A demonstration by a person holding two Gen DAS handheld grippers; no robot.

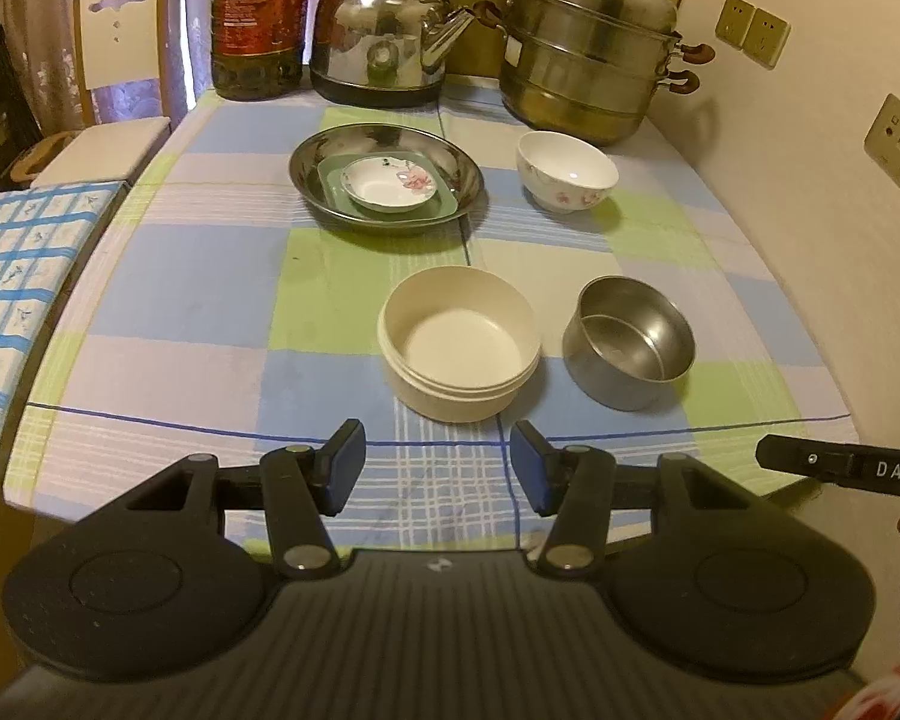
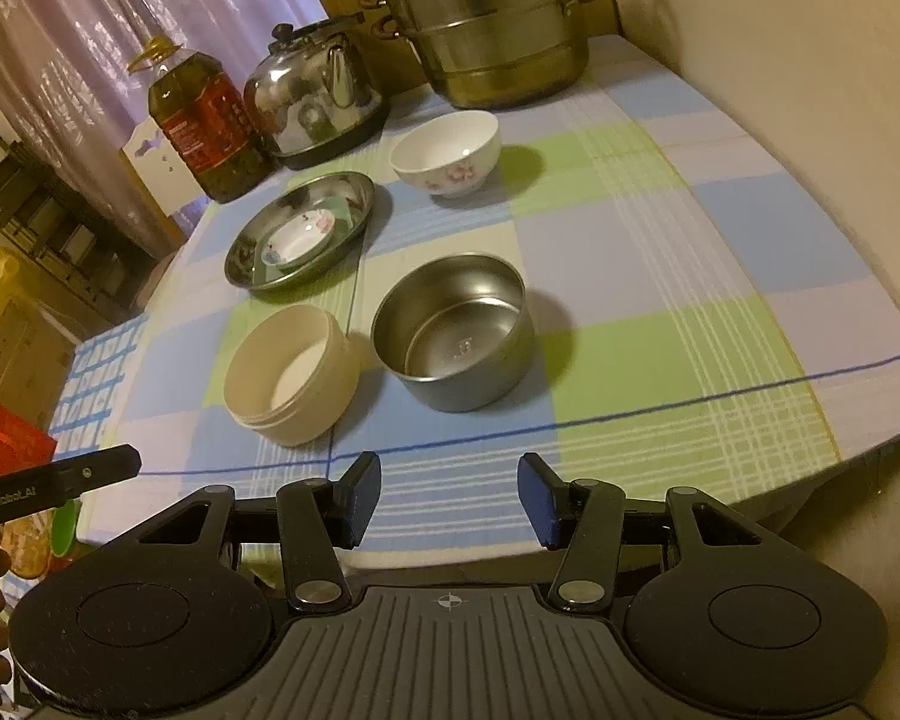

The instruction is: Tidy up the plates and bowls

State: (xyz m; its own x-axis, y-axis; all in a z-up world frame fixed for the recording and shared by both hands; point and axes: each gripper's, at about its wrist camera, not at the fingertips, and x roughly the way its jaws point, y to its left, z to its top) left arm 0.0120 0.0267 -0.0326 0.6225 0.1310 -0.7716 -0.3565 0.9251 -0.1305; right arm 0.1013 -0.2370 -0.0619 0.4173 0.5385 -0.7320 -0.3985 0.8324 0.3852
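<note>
I am holding both sets of fingers half-spread and empty over the surface's near edge. Left gripper (image 1: 438,468) is facing the cream bowl (image 1: 459,348) dead ahead; right gripper (image 2: 450,501) is facing the steel bowl (image 2: 455,330). Beyond are sitting the steel plate (image 1: 450,162) with nested dishes and the floral bowl (image 1: 567,171), nothing blocking.
</note>
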